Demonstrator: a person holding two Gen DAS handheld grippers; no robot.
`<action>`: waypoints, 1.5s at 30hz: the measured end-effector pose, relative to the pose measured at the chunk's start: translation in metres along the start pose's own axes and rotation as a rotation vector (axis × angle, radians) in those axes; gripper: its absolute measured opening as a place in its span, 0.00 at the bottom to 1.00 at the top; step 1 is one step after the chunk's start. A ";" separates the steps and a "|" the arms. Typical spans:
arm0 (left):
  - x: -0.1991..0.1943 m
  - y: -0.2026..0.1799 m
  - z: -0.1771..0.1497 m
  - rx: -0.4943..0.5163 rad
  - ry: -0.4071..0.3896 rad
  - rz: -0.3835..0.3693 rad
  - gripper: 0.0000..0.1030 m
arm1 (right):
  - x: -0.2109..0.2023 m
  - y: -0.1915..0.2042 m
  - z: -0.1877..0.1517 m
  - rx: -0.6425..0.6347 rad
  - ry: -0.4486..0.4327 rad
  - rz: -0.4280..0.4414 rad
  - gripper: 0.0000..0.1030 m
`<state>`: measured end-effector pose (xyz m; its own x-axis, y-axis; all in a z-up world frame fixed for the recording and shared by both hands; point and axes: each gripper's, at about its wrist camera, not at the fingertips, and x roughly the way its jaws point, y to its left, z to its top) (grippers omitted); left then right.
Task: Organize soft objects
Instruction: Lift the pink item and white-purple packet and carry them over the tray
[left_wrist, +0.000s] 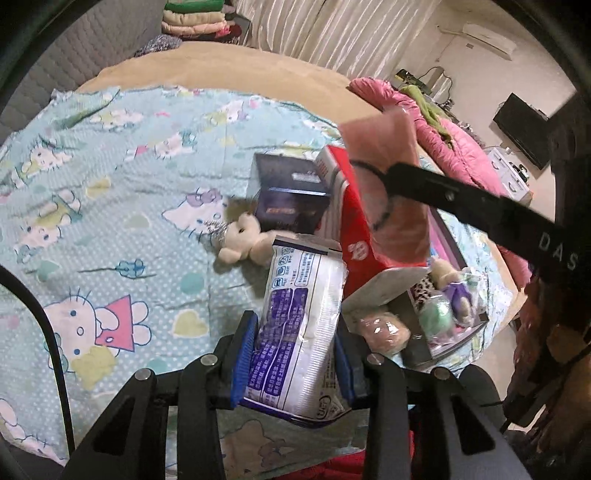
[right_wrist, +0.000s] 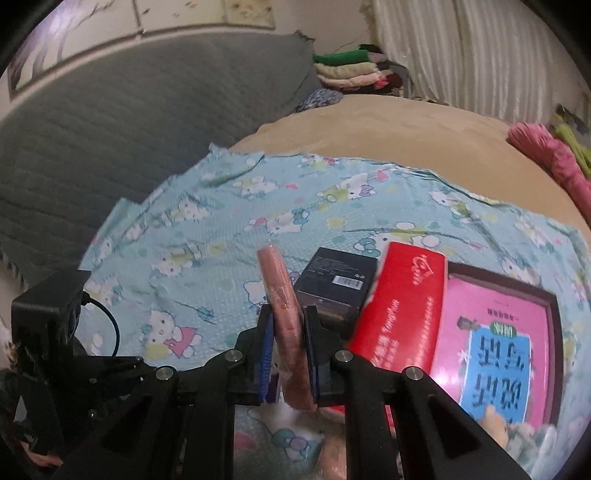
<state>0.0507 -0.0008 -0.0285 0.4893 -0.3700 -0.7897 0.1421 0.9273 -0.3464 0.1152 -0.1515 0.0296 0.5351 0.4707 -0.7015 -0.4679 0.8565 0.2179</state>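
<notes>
My left gripper is shut on a white and purple plastic tissue pack, held above the blue cartoon-print sheet. My right gripper is shut on a flat pink packet; the same packet and the right gripper's arm show in the left wrist view, over the boxes. A small cream teddy bear lies on the sheet beside a dark box. More soft toys sit in an open box at the right.
A red carton and a pink book-like box lie on the sheet beside the dark box. A pink quilt lies at the bed's far edge. Folded clothes are stacked by the grey headboard.
</notes>
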 end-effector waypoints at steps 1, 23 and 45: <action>-0.003 -0.004 0.001 0.008 -0.004 0.004 0.38 | -0.005 -0.003 -0.002 0.011 -0.007 -0.002 0.16; -0.036 -0.096 0.025 0.198 -0.062 0.021 0.38 | -0.120 -0.072 -0.040 0.231 -0.189 -0.069 0.16; 0.014 -0.179 0.048 0.320 -0.005 -0.023 0.38 | -0.182 -0.157 -0.080 0.470 -0.310 -0.168 0.16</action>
<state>0.0731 -0.1691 0.0464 0.4871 -0.3919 -0.7805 0.4166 0.8897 -0.1867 0.0352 -0.3886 0.0682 0.7889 0.2993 -0.5366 -0.0342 0.8934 0.4481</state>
